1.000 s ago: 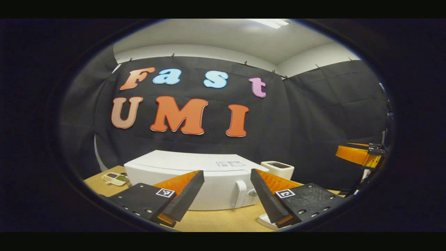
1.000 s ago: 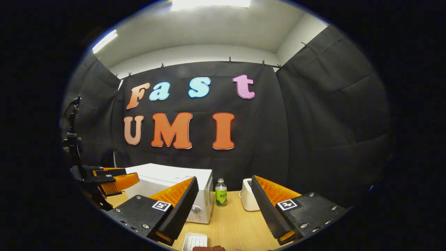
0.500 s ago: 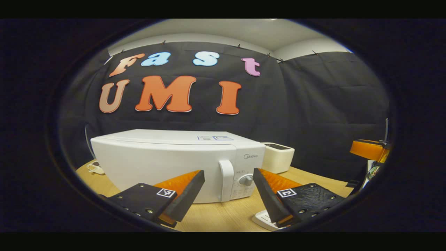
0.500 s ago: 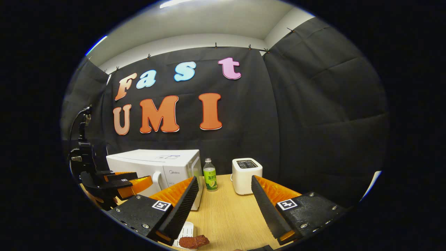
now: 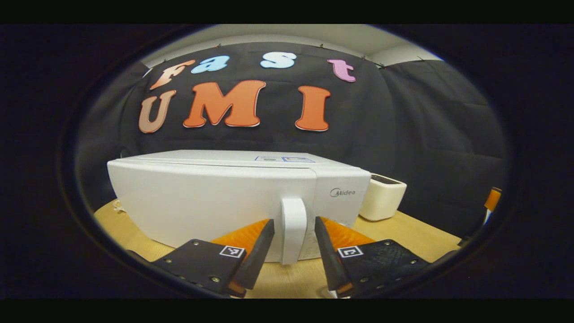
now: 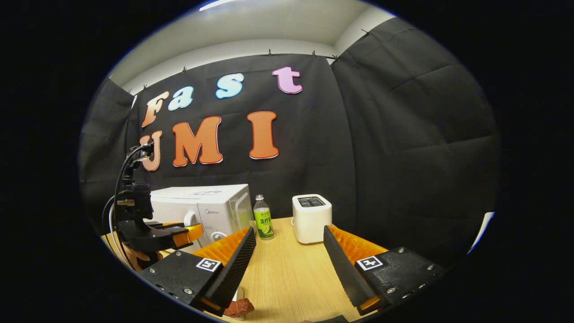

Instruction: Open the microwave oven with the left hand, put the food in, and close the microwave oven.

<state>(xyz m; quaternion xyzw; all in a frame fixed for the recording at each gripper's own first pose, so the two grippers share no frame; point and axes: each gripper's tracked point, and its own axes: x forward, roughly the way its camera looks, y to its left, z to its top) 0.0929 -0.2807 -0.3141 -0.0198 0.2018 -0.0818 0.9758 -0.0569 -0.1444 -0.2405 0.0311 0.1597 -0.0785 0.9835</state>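
We have brought the left gripper (image 5: 293, 253) right up to the microwave oven (image 5: 215, 202). 1 second ago the oven sat small and low in the left gripper view; now its white front spans the middle of the frame, and the door handle (image 5: 293, 229) stands between our 2 fingers at lower centre. The fingers have narrowed from their wider set but have not closed: a slim gap shows on each side of the handle, so we judge that nothing is gripped yet. In the right gripper view the left gripper (image 6: 179, 233) appears at the lower left, just in front of the oven (image 6: 202, 208).

This tells us the approach is finished and the grasp is next. The door is still shut, so we are at the very start of the task. We would close on the handle squarely before pulling, since a loose pinch could slip off its smooth face.

The right gripper (image 6: 287, 264) hangs over the wooden surface (image 6: 287, 269) with its fingers wide and empty. The food (image 6: 237, 307), a reddish-brown lump, lies at the bottom edge of that view on a small white tray, just under the left-hand finger. A green bottle (image 6: 263, 222) and a white toaster (image 6: 311, 217) stand right of the oven.
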